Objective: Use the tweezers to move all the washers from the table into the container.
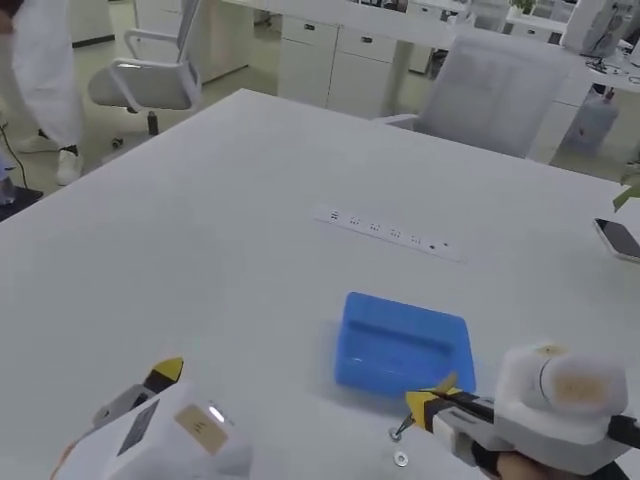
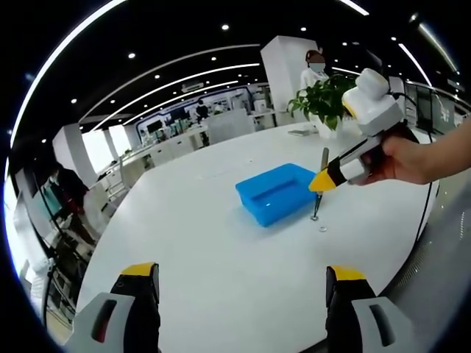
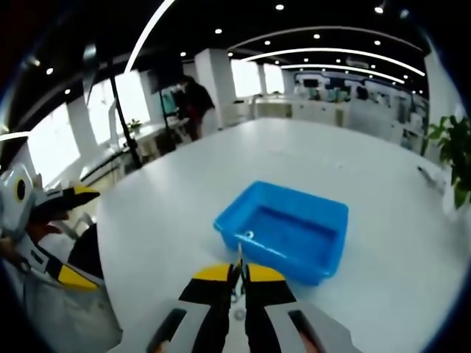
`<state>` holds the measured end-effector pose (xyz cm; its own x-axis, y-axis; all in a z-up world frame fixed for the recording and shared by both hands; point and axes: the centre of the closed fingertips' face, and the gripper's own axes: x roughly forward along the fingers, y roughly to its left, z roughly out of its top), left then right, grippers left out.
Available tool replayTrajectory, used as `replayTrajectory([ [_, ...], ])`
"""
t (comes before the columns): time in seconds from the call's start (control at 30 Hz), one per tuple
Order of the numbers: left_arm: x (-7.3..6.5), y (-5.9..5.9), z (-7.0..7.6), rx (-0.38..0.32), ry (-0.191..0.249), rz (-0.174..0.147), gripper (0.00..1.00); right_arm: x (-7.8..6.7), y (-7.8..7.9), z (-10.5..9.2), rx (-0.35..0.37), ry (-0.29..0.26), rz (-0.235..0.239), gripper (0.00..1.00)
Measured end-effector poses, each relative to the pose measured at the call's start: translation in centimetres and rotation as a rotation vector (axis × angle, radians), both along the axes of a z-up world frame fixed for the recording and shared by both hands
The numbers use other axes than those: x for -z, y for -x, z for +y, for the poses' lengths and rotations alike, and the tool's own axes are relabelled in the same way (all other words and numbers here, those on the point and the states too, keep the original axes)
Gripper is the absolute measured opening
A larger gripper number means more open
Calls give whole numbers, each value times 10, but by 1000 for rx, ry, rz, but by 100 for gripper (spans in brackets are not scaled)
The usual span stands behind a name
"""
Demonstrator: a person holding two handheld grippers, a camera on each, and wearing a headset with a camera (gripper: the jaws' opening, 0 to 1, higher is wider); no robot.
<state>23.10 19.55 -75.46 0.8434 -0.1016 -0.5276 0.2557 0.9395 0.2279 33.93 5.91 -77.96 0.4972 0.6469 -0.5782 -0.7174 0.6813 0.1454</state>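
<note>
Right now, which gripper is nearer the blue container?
Right. The right gripper, shut on the tweezers, sits just off the near edge of the blue container. The left gripper is open, well off to the container's left.

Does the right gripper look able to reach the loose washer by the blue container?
Probably yes: the right gripper holds the tweezers with their tips close to the washer, nothing lying between.

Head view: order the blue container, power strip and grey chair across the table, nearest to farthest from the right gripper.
1. Blue container, just ahead of the right gripper.
2. Power strip, mid-table.
3. Grey chair, past the far edge.
</note>
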Motion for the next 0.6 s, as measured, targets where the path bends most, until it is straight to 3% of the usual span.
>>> replayTrajectory([
  [0.43, -3, -1, 0, -2, 4, -5, 96, -40, -11, -1, -7, -29, -63, 2],
  [0.6, 0, 1, 1, -5, 10, 0, 95, -49, -27, -4, 5, -31, -92, 2],
])
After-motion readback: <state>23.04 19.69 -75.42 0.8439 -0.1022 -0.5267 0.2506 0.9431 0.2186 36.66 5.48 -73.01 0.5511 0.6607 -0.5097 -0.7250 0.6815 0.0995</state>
